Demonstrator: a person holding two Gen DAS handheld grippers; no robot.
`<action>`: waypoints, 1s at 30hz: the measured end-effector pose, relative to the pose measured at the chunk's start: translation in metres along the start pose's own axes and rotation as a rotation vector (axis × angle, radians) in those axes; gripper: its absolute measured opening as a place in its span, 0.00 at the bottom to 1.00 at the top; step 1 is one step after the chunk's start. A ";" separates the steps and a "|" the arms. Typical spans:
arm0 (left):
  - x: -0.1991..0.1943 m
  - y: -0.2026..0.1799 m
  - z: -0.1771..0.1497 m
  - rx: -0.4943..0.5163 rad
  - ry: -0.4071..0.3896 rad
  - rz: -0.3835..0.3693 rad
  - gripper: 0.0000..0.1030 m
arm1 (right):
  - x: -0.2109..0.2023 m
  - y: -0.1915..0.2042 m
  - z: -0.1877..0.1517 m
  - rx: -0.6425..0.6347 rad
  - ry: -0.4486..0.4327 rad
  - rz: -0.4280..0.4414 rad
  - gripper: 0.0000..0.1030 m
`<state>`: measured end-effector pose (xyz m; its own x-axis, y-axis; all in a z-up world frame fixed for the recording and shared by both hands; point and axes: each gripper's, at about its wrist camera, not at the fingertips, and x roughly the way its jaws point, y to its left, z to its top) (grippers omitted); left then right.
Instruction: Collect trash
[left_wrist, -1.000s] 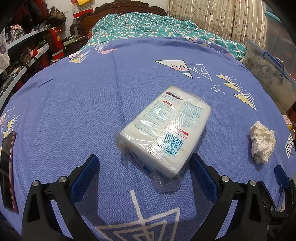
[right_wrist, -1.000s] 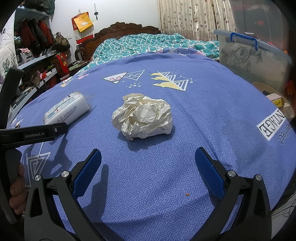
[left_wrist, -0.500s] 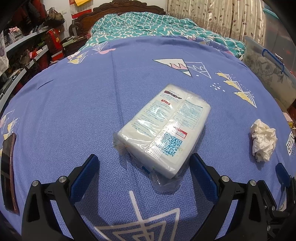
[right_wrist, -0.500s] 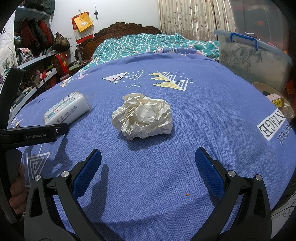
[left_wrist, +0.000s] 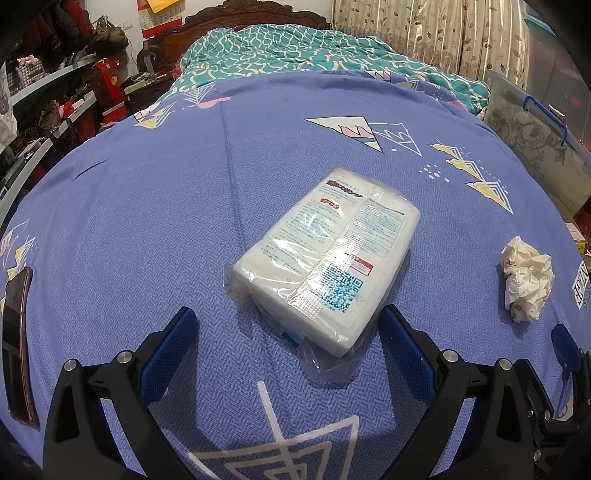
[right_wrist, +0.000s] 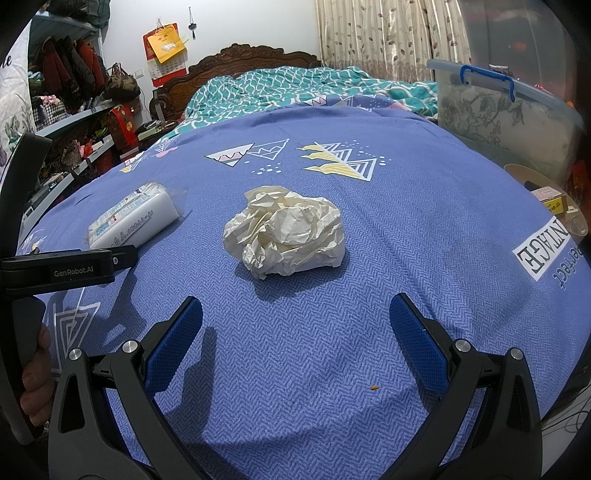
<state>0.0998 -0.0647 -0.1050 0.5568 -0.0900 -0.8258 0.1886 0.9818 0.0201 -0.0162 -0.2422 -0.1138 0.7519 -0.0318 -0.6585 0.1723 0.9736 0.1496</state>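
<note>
Blue bedspread (left_wrist: 147, 206): lying across the whole bed, printed with triangle motifs, carrying every item listed below.

Teal patterned quilt (right_wrist: 295, 86): sitting bunched at the far end of the bed, below the carved wooden headboard (right_wrist: 236, 59).

Clear storage box (right_wrist: 506, 110): standing beside the bed on the right, blue handle on its lid.

Left gripper (left_wrist: 286, 343): hovering low over the bedspread with its blue-padded fingers spread wide, gripping nothing. The near corner of the tissue pack is lying between the finger tips; contact with the pads cannot be told.

Right gripper (right_wrist: 295, 325): hovering with fingers spread equally wide, holding nothing and touching nothing. A strip of bare bedspread is separating it from the paper ahead.

Tissue pack (left_wrist: 325, 262): lying flat in its clear wrapper, printed side up, angled diagonally, directly ahead of the left gripper.

Crumpled paper ball (right_wrist: 284, 232): the trash, resting on the bedspread centred ahead of the right gripper, well apart from the tissue pack.

Dark phone (left_wrist: 16, 343): lying at the bedspread's left edge.

Orange crumb (right_wrist: 373, 387): lying near the right gripper's right finger.
</note>
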 end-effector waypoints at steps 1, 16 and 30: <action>0.000 0.000 0.000 0.000 0.000 0.000 0.92 | 0.000 0.000 0.000 0.000 0.000 0.000 0.97; 0.000 0.000 0.000 0.000 0.000 0.000 0.92 | 0.000 0.000 0.000 0.000 0.000 0.000 0.97; 0.002 -0.001 0.002 0.021 0.001 -0.009 0.93 | -0.003 -0.002 -0.001 -0.009 0.018 -0.025 0.97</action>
<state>0.1024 -0.0660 -0.1056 0.5539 -0.0990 -0.8267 0.2105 0.9773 0.0241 -0.0194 -0.2441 -0.1124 0.7354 -0.0524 -0.6756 0.1853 0.9746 0.1261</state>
